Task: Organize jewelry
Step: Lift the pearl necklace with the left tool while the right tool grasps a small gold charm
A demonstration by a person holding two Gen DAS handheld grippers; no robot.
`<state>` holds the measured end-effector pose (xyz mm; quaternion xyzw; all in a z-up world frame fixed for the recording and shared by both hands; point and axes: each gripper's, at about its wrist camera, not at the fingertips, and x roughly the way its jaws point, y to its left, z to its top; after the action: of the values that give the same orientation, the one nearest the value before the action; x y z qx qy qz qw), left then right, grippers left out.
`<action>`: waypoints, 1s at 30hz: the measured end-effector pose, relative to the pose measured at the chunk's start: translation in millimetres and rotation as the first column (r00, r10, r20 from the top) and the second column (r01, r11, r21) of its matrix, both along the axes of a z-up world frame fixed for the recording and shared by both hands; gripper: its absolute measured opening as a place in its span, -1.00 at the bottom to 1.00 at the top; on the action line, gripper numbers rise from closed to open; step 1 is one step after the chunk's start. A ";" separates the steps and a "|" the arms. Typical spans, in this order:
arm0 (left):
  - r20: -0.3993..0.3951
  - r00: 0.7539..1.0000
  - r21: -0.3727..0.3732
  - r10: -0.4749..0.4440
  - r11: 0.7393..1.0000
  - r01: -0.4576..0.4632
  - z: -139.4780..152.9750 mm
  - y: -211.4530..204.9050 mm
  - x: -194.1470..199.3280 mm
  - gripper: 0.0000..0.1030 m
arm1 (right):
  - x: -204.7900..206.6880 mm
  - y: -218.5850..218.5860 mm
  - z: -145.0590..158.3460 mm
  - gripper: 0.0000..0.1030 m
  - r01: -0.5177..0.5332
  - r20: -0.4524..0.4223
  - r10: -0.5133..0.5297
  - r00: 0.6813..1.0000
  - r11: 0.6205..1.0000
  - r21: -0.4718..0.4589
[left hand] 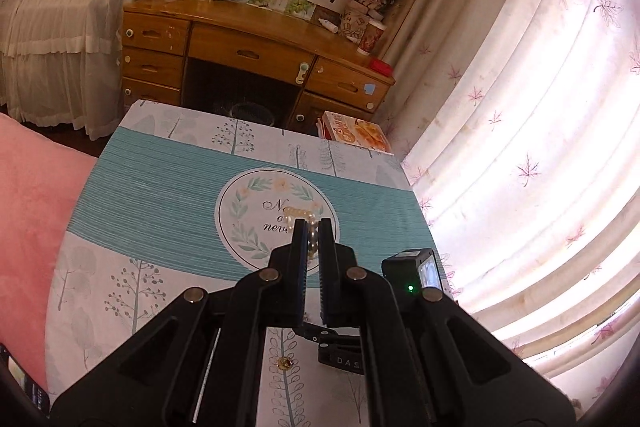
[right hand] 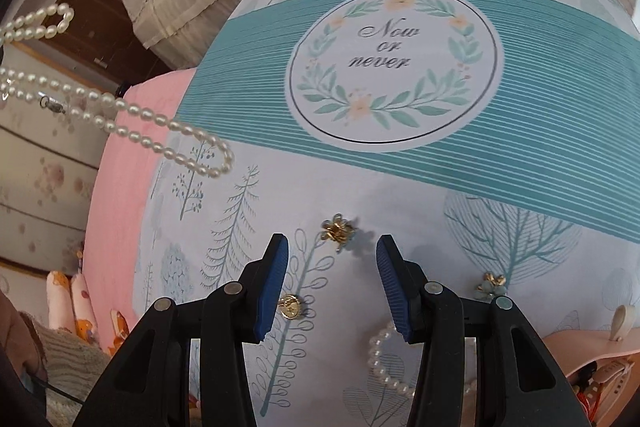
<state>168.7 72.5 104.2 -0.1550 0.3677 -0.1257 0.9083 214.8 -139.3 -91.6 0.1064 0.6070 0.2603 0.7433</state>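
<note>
Bedroom, small table under a printed tablecloth (right hand: 400,195), wooden desk (left hand: 248,39) behind it. Pearl necklace (right hand: 132,131) hangs off the table, left of the cloth's round "Now or never" emblem (right hand: 394,75), pinched in the left gripper (left hand: 313,227), jaws closed on the strand. Right gripper (right hand: 332,255) hovers nearer than the emblem, jaws apart, holding nothing, with the flower earring (right hand: 338,231) just ahead between the tips. Gold stud (right hand: 290,307), second earring (right hand: 491,285) and pearl bracelet (right hand: 386,363) lie close by. My read: centre on the flower earring, drop straight, close slowly.
</note>
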 end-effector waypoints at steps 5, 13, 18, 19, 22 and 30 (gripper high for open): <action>-0.013 1.000 -0.007 0.007 1.000 -0.007 -8.7 5.6 -7.8 -0.95 | -6.3 18.4 1.8 -0.08 -0.089 0.020 0.090 0.996 0.995 -0.042; -0.059 0.998 -0.030 0.008 1.000 -0.010 -27.5 12.2 -10.5 -0.95 | -33.6 39.0 0.4 -0.08 -0.200 0.027 0.203 0.979 0.976 -0.088; -0.066 0.998 -0.035 0.005 0.999 -0.008 -32.2 17.8 -16.7 -0.95 | -51.0 58.7 -6.2 -0.08 -0.255 0.023 0.260 0.965 0.958 -0.135; -0.066 0.998 -0.035 0.006 0.999 -0.008 -32.5 19.2 -18.2 -0.95 | -53.3 61.4 -6.7 -0.08 -0.259 0.026 0.266 0.964 0.955 -0.145; -0.065 0.998 -0.033 0.008 0.999 -0.010 -33.2 22.7 -22.1 -0.95 | -59.6 71.6 -9.1 -0.24 -0.276 0.037 0.287 0.957 0.943 -0.186; -0.073 0.997 -0.040 0.016 0.999 -0.019 -38.1 35.0 -35.1 -0.95 | -67.3 91.0 -14.0 -0.68 -0.287 0.090 0.326 0.941 0.910 -0.300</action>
<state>133.6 107.5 66.0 -0.1810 0.3967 -0.1193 0.8920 147.5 -48.3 -105.6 -0.1157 0.5943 0.2913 0.7407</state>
